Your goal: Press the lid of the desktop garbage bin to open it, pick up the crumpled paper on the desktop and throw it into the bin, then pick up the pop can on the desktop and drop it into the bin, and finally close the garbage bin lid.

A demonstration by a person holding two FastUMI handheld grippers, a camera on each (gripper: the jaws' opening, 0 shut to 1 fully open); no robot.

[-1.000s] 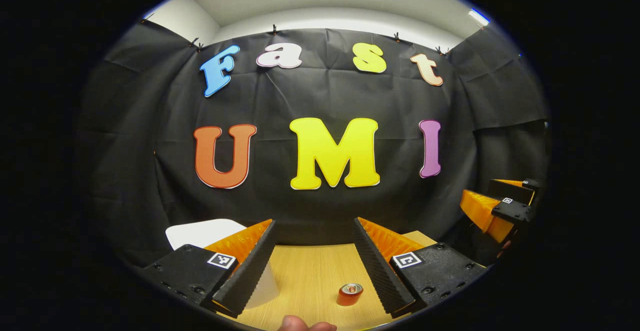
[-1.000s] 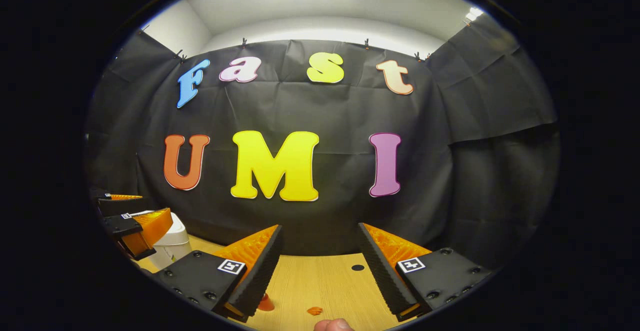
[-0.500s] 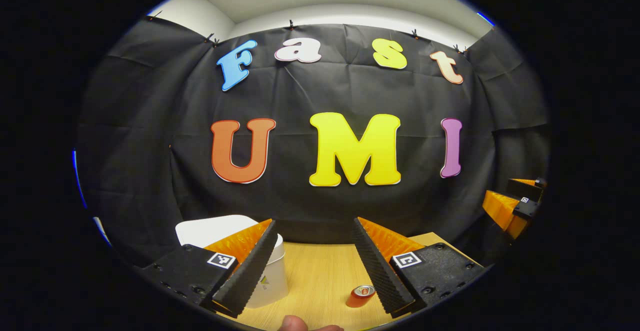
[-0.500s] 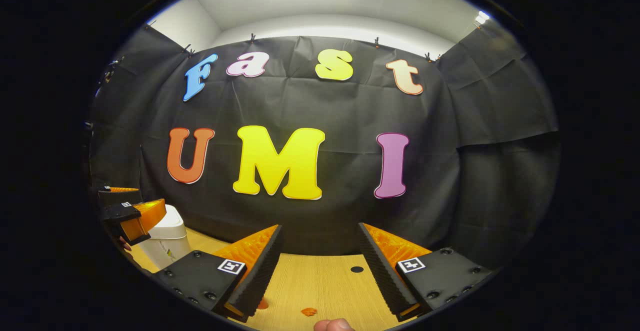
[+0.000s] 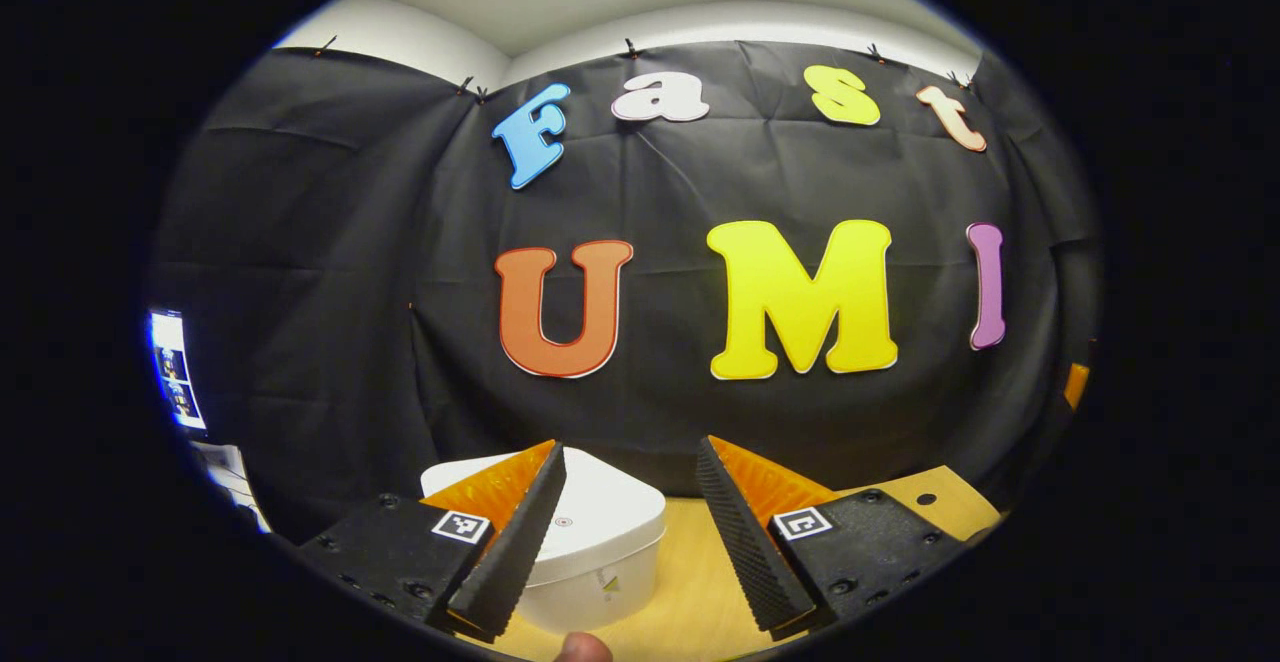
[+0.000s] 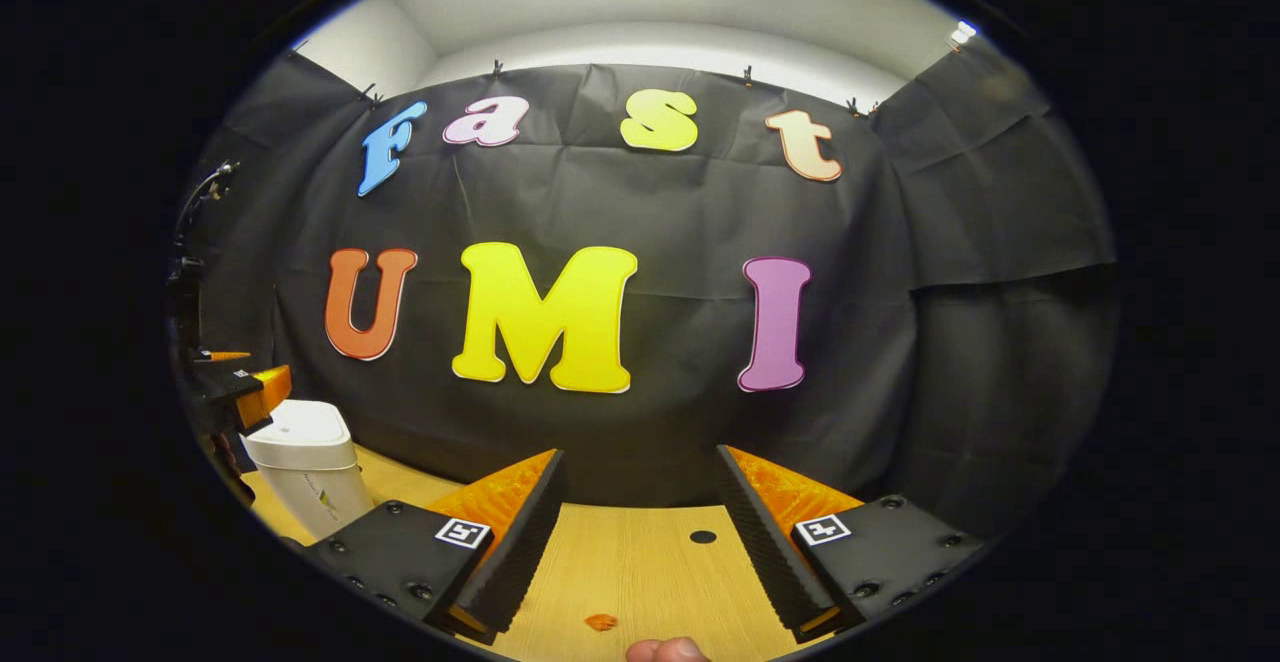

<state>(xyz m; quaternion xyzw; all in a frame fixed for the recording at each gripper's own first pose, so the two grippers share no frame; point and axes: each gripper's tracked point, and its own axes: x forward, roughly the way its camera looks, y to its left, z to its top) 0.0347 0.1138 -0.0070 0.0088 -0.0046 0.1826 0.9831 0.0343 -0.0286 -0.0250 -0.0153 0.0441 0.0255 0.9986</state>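
The bin (image 5: 590, 552) at lower centre is seen as smooth white plastic; the table (image 6: 640, 562) as matt light wood; the wall (image 6: 950, 342) as creased matt cloth.

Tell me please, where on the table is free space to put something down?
Bare wood lies ahead of the right gripper, between the small orange scrap and the round hole near the wall. It is crowded around the white bin, where the left gripper hovers.

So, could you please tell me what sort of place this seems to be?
Probably a recording booth, not a home: black cloth wall clipped up behind a wooden table, with a white bin on it and a screen off to the side.
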